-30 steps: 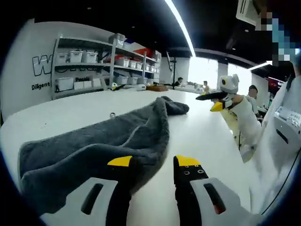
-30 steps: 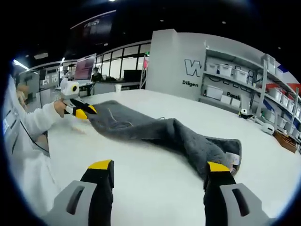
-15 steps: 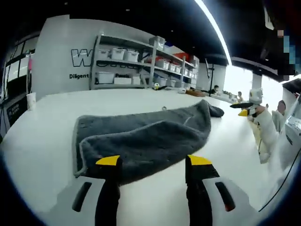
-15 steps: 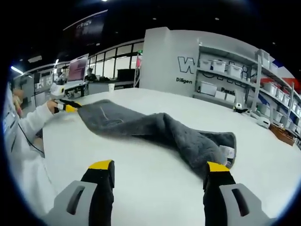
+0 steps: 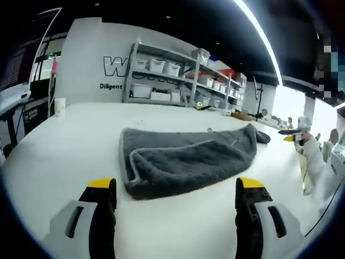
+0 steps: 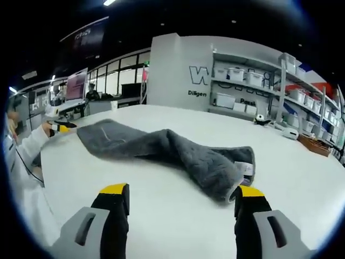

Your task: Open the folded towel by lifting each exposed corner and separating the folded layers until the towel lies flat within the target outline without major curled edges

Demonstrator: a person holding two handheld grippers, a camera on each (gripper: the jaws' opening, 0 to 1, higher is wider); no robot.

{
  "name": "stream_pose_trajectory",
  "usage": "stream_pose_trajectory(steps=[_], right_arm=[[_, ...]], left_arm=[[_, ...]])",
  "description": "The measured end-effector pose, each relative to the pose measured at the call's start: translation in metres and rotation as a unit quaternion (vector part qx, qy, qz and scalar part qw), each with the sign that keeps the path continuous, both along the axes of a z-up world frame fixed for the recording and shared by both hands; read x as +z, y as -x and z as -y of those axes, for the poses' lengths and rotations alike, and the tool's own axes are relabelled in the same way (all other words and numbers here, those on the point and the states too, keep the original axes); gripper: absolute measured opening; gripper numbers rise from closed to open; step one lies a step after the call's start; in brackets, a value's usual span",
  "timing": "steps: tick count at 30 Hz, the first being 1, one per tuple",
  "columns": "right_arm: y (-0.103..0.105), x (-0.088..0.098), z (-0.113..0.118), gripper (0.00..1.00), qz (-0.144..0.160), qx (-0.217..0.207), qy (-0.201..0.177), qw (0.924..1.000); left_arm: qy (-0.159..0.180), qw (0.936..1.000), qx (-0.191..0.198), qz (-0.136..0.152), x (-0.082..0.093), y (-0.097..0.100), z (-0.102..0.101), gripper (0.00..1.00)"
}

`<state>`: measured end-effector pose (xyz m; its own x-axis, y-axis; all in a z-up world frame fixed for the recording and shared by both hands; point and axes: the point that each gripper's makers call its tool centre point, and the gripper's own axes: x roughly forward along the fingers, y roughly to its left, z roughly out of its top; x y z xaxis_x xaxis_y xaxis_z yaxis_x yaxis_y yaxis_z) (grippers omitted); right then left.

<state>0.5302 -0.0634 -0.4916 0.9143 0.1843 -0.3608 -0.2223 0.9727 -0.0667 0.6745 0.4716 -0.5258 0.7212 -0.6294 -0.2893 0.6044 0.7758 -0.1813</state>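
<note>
Left gripper (image 5: 175, 186) wide open, empty, now backed off towel (image 5: 188, 159); a second ago jaws sat at its edge. Towel on table (image 5: 64, 145), still folded, bunched. Right gripper (image 6: 180, 191) open, empty, near corner. Unfolding hardly begun.

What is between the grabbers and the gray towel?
Nothing visible. Bare white table lies between the open left gripper and the towel. The open right gripper also faces the towel across bare table.
</note>
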Motion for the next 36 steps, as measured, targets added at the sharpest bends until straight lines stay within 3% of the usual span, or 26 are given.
stream_pose_trajectory(steps=[5,11,16,20,27,31,36], right_arm=[[0.002,-0.004,0.004,0.80,-0.006,-0.006,0.000,1.0000],[0.003,-0.005,0.008,0.80,-0.010,-0.011,0.000,0.9999],[0.001,-0.005,0.009,0.79,-0.014,-0.009,0.007,0.9998],[0.000,-0.007,0.007,0.79,-0.019,-0.005,0.011,0.9997],[-0.002,-0.008,0.009,0.78,-0.026,-0.007,0.014,0.9996],[-0.001,-0.009,0.010,0.77,-0.033,-0.009,0.018,0.9993],[-0.003,-0.008,0.011,0.76,-0.034,-0.013,0.023,0.9991]], left_arm=[[-0.006,0.9999,0.009,-0.009,-0.005,-0.002,-0.008,0.99],[-0.025,0.9994,0.003,-0.022,-0.017,-0.004,-0.013,0.99],[-0.035,0.9992,-0.010,-0.016,-0.022,-0.011,-0.015,0.96],[-0.034,0.9979,-0.055,0.003,-0.022,-0.017,-0.007,0.74],[-0.024,0.9991,-0.033,0.010,-0.029,-0.043,-0.022,0.38],[-0.024,0.9988,-0.039,0.015,-0.026,-0.049,-0.020,0.25],[-0.037,0.9971,-0.060,0.027,-0.027,-0.045,-0.011,0.10]])
